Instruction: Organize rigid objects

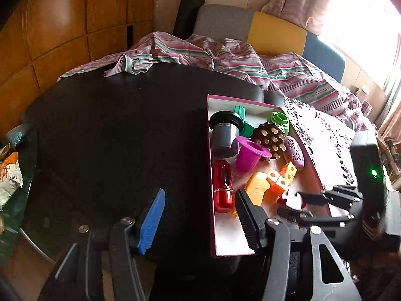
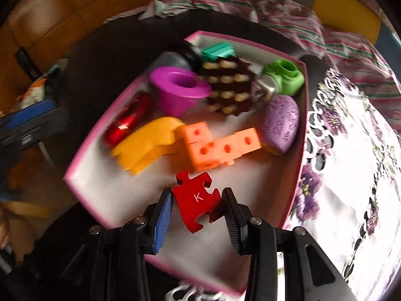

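A pink-rimmed box (image 2: 100,188) with a white floor sits on the dark table (image 1: 112,138). It holds a purple cup (image 2: 179,91), a brown studded massager (image 2: 230,87), orange cubes (image 2: 220,148), a yellow piece (image 2: 147,145), a red capsule (image 1: 222,188), a lilac egg (image 2: 280,123), a green part (image 2: 285,76) and a grey cylinder (image 1: 224,135). My right gripper (image 2: 196,200) is shut on a red puzzle piece (image 2: 198,198) marked K, above the box's near end. My left gripper (image 1: 200,215) stands open and empty over the box's left wall (image 1: 210,175).
A white tablecloth with purple flowers (image 2: 351,163) lies right of the box. Striped pink bedding (image 1: 238,57) is heaped behind the table, and a snack bag (image 1: 10,175) sits at the far left. Bare dark tabletop stretches left of the box.
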Available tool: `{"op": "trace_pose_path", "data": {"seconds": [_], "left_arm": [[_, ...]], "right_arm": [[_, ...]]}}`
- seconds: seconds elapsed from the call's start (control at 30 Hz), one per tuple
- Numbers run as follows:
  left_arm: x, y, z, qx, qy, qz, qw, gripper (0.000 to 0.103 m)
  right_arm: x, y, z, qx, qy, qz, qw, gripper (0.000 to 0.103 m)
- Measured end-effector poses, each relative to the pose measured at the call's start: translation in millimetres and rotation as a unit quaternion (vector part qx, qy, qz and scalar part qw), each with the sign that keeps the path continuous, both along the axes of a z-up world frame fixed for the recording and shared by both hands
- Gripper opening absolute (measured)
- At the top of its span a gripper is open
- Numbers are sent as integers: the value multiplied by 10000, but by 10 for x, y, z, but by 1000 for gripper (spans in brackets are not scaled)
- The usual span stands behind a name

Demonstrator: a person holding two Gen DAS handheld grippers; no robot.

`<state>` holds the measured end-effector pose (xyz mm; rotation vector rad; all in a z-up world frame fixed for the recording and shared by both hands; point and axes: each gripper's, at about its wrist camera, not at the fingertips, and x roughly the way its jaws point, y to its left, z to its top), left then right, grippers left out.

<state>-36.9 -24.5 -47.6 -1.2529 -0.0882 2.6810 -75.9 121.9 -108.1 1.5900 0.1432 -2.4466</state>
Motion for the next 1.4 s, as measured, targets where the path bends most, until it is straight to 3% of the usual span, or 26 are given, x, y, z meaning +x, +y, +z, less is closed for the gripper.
{"op": "trace_pose_path", "data": {"seconds": [0.3, 0.5, 0.7, 0.9, 1.27, 1.4], "left_arm": [[18, 36, 11, -118, 26, 15, 9999, 65], [66, 19, 80, -205, 137, 144, 9996, 78], [123, 2, 159, -245, 258, 250, 9991, 87], [199, 21, 248, -212, 408, 284, 9985, 103], [349, 61, 406, -83, 698, 346, 9969, 103], [393, 146, 464, -693, 935, 805, 9899, 103]], "right_arm": [[-71, -42, -29, 144, 245, -150, 9995, 41], [37, 106, 37, -164, 188, -337, 9991, 46], [209, 150, 130, -403, 433, -745, 9955, 47], [391, 145, 288, -50, 989, -1322, 9863, 49], [536, 162, 533, 12, 1348, -1795, 9745, 53], [594, 147, 612, 31, 1551, -1989, 9677, 54]]}}
